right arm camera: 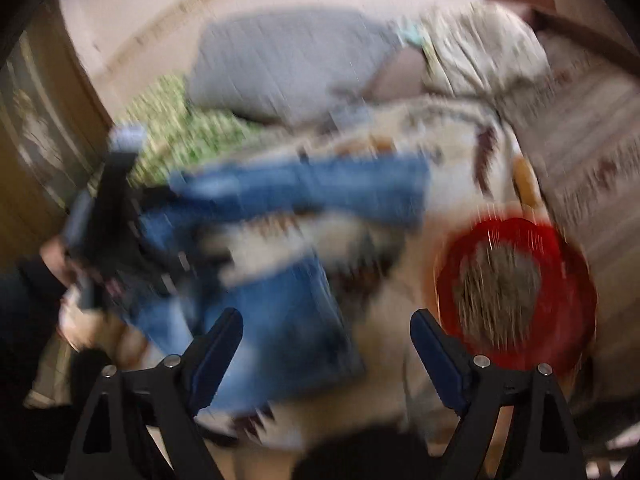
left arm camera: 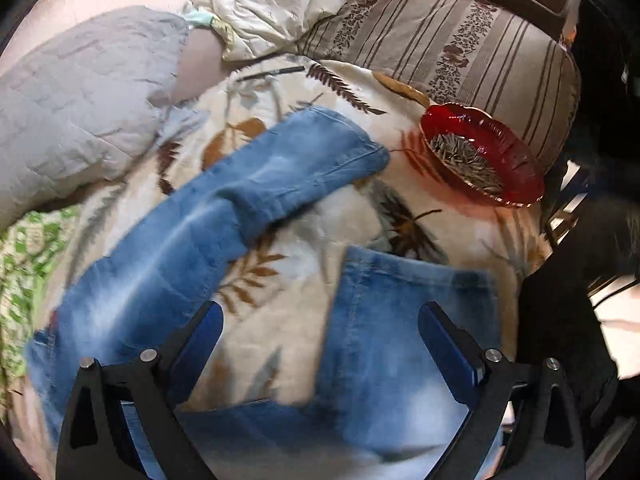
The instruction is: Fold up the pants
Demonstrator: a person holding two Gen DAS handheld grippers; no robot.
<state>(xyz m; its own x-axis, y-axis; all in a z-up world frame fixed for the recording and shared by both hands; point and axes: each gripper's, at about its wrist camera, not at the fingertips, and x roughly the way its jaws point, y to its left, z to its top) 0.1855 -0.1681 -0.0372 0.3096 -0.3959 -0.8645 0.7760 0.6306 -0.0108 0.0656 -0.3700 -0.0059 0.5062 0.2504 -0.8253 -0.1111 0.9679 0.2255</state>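
Jeans (left arm camera: 224, 216) lie unfolded on the leaf-print blanket (left arm camera: 320, 232), centre to lower half of the left wrist frame: one leg runs diagonally from lower left up to a hem at centre, the other leg sits lower right of centre, apart from it. Left gripper (left arm camera: 320, 340) is spread wide, nothing between the fingers, hovering over the gap between the two legs. Right gripper (right arm camera: 326, 344) likewise wide open and empty; its view is heavily motion-blurred, so contact with fabric can't be judged there. Main risk, my read: red glass bowl (left arm camera: 484, 156) full of seeds sits on the blanket at right of frame, near the lower-right leg. Dragging or flipping that leg could tug the blanket or clip the bowl, spilling seeds onto the bedding. Second risk: a grab through denim may pinch the blanket too and lift both. Third: legs splayed, so a one-point grab likely folds skewed. Count: one pair of jeans, two legs visible, two grippers, one bowl, one grey quilted pillow (left arm camera: 80, 92) upper left, one white patterned bundle (left arm camera: 272, 4) top centre, one striped cushion (left arm camera: 460, 40) upper right.
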